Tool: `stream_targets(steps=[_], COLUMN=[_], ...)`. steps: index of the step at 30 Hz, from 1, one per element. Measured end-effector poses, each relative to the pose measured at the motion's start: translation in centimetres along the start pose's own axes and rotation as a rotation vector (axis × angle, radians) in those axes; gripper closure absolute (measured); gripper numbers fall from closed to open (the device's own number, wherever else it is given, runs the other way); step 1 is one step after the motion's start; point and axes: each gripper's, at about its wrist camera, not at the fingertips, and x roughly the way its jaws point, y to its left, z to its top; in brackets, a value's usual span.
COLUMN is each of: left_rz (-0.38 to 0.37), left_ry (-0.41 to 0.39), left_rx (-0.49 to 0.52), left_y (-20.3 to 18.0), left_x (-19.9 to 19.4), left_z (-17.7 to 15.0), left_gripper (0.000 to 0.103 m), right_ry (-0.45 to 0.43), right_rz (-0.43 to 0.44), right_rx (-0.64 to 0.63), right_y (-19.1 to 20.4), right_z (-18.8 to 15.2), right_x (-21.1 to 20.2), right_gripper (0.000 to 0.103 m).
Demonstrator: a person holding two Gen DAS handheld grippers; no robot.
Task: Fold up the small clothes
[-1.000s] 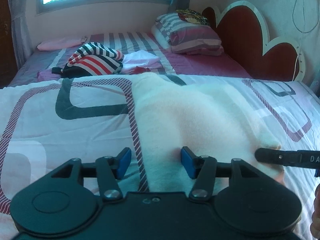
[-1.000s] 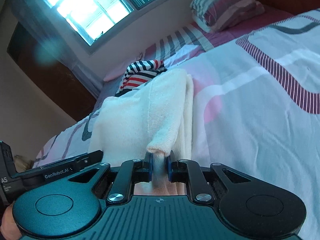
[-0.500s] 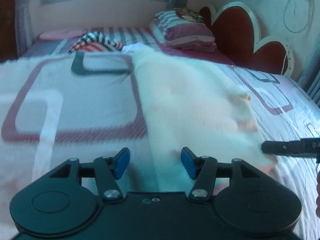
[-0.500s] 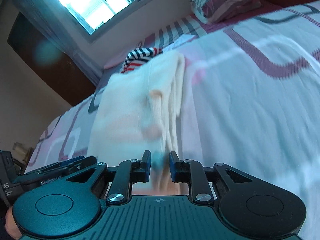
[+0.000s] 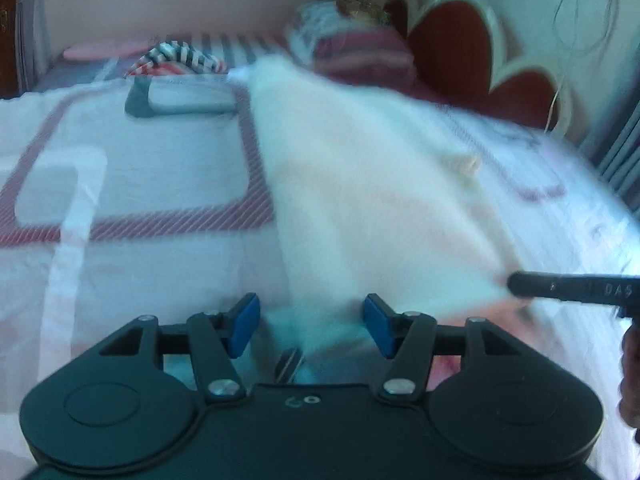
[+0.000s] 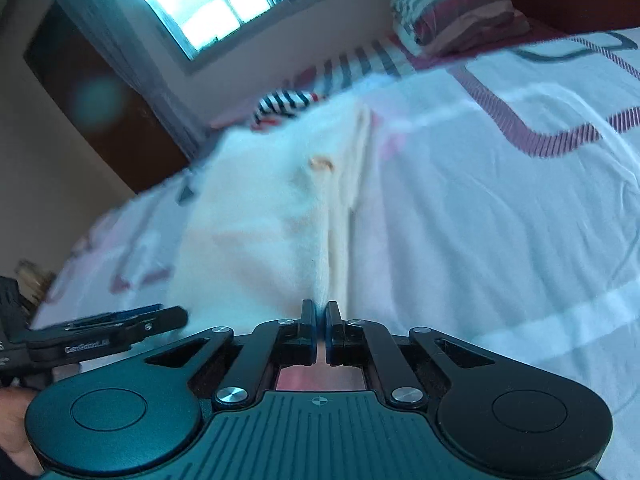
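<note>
Left wrist: striped clothes [image 5: 176, 60] behind sweater [image 5: 360, 200]

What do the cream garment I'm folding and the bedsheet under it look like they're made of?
Cream garment: looks like a soft, matte knit, maybe cotton or fleece; its surface is fuzzy and its folded edge thick and rounded. Motion blur hides the weave.
Bedsheet: looks like thin, smooth woven fabric, likely cotton or polyester, with printed maroon stripes and shallow creases. The exact fibre cannot be told.

Patterned bed [image 5: 120, 184], cream garment [image 5: 360, 200] spread flat, striped clothing [image 5: 180, 58], pillow [image 5: 360, 52] behind
</note>
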Motion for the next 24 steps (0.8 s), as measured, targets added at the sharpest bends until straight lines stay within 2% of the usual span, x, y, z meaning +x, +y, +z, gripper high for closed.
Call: stream_targets(steps=[2,4,7,9,11,14,15,16,18,19,20,21,22,24], left_rz=[0.01,0.024,0.028,0.016,0.013,-0.028,-0.03,-0.03,-0.004,0.009,0.016,0.021,0.029,0.032], left_ry=[0.005,-0.055,-0.154,-0.189,-0.213,-0.181,-0.145,-0.056,-0.035,-0.031,-0.07,-0.115,-0.129,-0.136], left_rx=[0.009,0.023,0.0,-0.013,-0.004,-0.004,0.003,0.014,0.078,0.123,0.153,0.161,0.154,0.121], left_y=[-0.2,0.0,0.8,0.7,0.0,-0.6,-0.7,-0.7,-1.3,-1.8,-2.0,-2.1,-1.9,-1.6], left_x=[-0.3,-1.6,-2.3,-1.8,-0.7,2.2,3.6,5.4,5.8,5.4,4.7,4.2,4.4,5.7], left_z=[0.3,1.2,3.9,6.2,8.0,9.7,9.8,9.5,9.5,10.1,10.8,11.6,12.4,13.9], left_gripper=[0.048,0.051,0.056,0.063,0.064,0.064,0.064,0.063,0.064,0.067,0.069,0.069,0.069,0.068], right_ry=[0.018,0.004,-0.129,-0.175,-0.202,-0.189,-0.185,-0.158,-0.033,-0.046,-0.064,-0.117,-0.171,-0.196], right_rz=[-0.004,-0.016,-0.057,-0.09,-0.103,-0.132,-0.14,-0.151,-0.164,-0.154,-0.138,-0.124,-0.119,-0.12], right_rx=[-0.01,-0.003,-0.078,-0.134,-0.194,-0.252,-0.255,-0.255,-0.275,-0.296,-0.306,-0.318,-0.32,-0.291], right_y=[0.1,0.4,1.6,2.8,4.1,5.1,5.0,4.6,3.6,3.4,3.4,3.4,3.4,3.5], right_z=[-0.1,0.7,2.3,4.0,5.9,7.7,8.1,8.3,8.3,8.5,8.9,9.3,9.8,11.0], right_x=[0.8,0.0,-2.0,-1.4,0.3,3.7,4.7,5.7,8.2,7.9,7.3,6.7,6.4,7.6], right_gripper=[0.1,0.1,0.1,0.1,0.1,0.1,0.1,0.1,0.1,0.1,0.1,0.1,0.1,0.1])
